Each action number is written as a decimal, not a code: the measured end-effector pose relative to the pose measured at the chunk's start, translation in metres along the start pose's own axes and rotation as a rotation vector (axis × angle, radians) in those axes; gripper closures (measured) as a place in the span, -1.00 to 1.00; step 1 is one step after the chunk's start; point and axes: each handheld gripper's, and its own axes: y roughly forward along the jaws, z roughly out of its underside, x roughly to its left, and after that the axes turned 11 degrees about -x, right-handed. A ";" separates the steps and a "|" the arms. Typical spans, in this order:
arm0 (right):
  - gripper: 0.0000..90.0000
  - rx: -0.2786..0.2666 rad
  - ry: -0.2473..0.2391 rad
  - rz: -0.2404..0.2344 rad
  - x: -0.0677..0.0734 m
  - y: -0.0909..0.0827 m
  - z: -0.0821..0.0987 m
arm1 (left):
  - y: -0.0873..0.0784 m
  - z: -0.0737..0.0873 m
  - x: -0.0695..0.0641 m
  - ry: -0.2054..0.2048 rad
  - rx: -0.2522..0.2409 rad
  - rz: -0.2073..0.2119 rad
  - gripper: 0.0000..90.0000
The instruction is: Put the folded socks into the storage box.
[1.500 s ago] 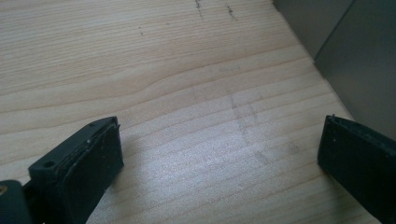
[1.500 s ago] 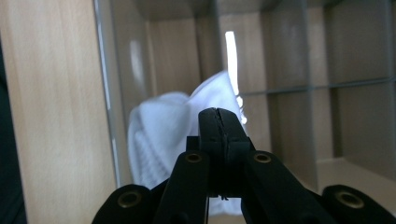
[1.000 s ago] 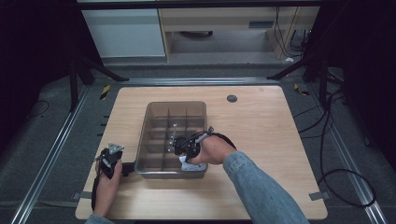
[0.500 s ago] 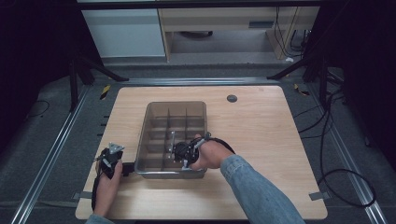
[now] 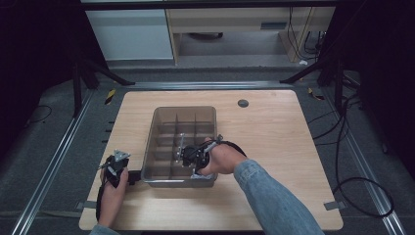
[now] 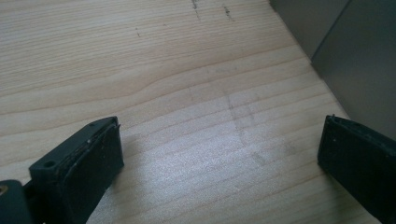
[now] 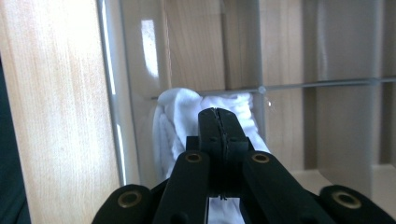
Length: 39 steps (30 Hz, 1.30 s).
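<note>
Lying in the divided tray's [image 5: 161,117] near right corner compartment, the white cloth [image 7: 180,112] sits just beyond the right gripper [image 7: 219,114], whose jaws are pressed together, pinching nothing visible.

Counter [image 5: 274,137]: bin [image 5: 161,117] on it, left of centre, split into compartments. Cloth [image 7: 180,112] in the bin's near right corner compartment, against the wall. Right gripper [image 5: 188,156] inside the bin at its near right, above the cloth, jaws pointing left. Left gripper [image 5: 116,164] on the counter just left of the bin's near corner, apart from it. Grommet [image 5: 242,103] behind the bin, to its right.
</note>
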 end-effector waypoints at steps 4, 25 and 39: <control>1.00 -0.012 0.007 0.014 0.000 -0.011 0.003 | 0.000 0.000 0.000 0.000 0.000 0.000 -1.00; 1.00 -0.050 0.032 0.053 -0.001 -0.042 0.018 | 0.000 0.000 0.000 0.000 0.000 0.000 -1.00; 1.00 -0.044 0.058 0.037 -0.002 -0.020 0.023 | 0.000 0.000 0.000 -0.003 -0.001 -0.001 -1.00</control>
